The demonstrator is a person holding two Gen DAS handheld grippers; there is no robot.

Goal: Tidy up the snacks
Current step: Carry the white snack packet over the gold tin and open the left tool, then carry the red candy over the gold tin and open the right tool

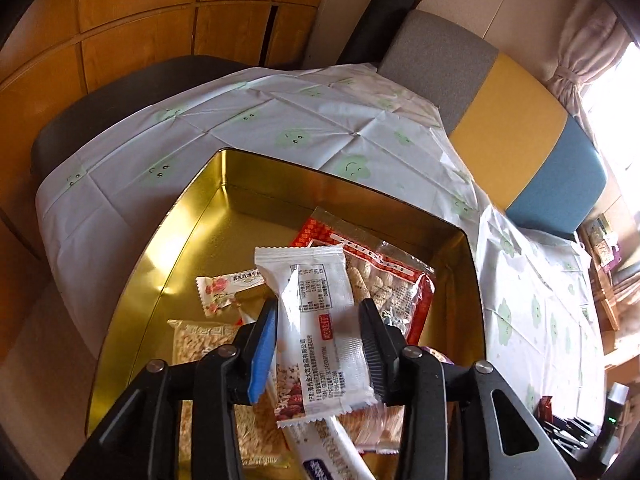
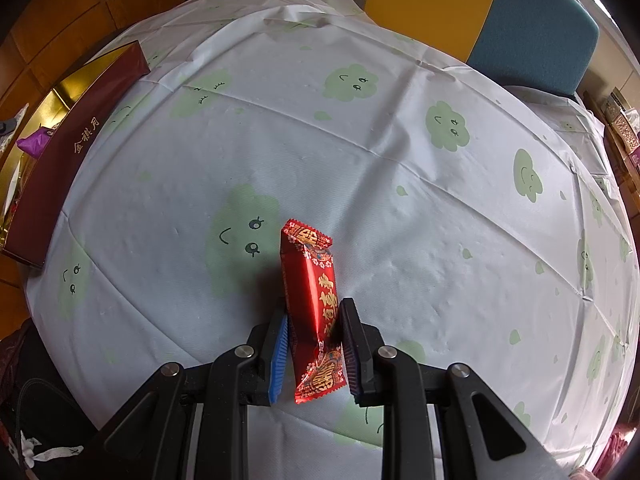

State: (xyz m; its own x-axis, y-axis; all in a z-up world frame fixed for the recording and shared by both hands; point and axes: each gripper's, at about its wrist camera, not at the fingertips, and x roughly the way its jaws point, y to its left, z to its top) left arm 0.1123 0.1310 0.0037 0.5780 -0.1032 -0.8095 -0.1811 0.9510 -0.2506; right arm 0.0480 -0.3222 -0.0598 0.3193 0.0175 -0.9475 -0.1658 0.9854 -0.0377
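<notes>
A white tablecloth (image 2: 360,184) printed with green smiling clouds is covering the table, with a gold tin (image 1: 192,216) sitting on it. You are holding your left gripper (image 1: 318,344) over that tin with its jaws standing apart around a white snack packet (image 1: 320,340), the right pad clear of the wrapper, above the other snacks lying inside. Your right gripper (image 2: 314,344) is clamping a red snack bar (image 2: 314,308) just above the cloth, well apart from the tin.

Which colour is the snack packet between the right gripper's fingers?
Shiny red packet with gold characters, best seen in the right wrist view.
</notes>
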